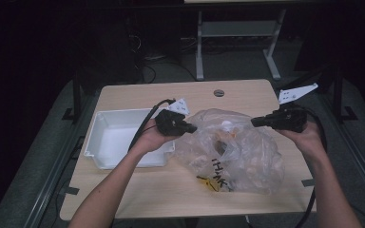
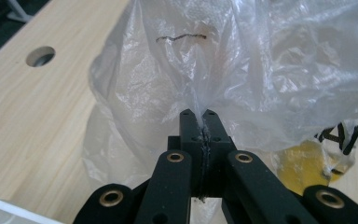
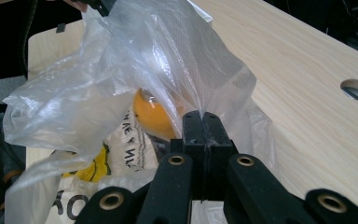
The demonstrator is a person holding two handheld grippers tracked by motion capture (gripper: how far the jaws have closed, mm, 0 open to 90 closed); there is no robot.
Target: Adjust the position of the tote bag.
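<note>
Beside the white plastic bin point(image 1: 105, 137), a crinkled clear plastic bag point(image 1: 237, 152) rests on the pale wood table point(image 1: 138, 190); left claw point(image 1: 193, 128) and right claw point(image 1: 253, 122) each clamp its thin film, jaws closed.

Table point(image 1: 138, 187): one, wooden, with one round hole point(image 1: 219, 92).
White bin point(image 1: 105, 137): one.
Clear plastic bag point(image 1: 240, 152): one, printed with black and yellow lettering.
Orange fruit point(image 3: 156, 115) inside the bag: one plainly seen; further contents cannot be counted through the plastic.
Grippers: two, left point(image 1: 191, 128) and right point(image 1: 254, 122).
</note>
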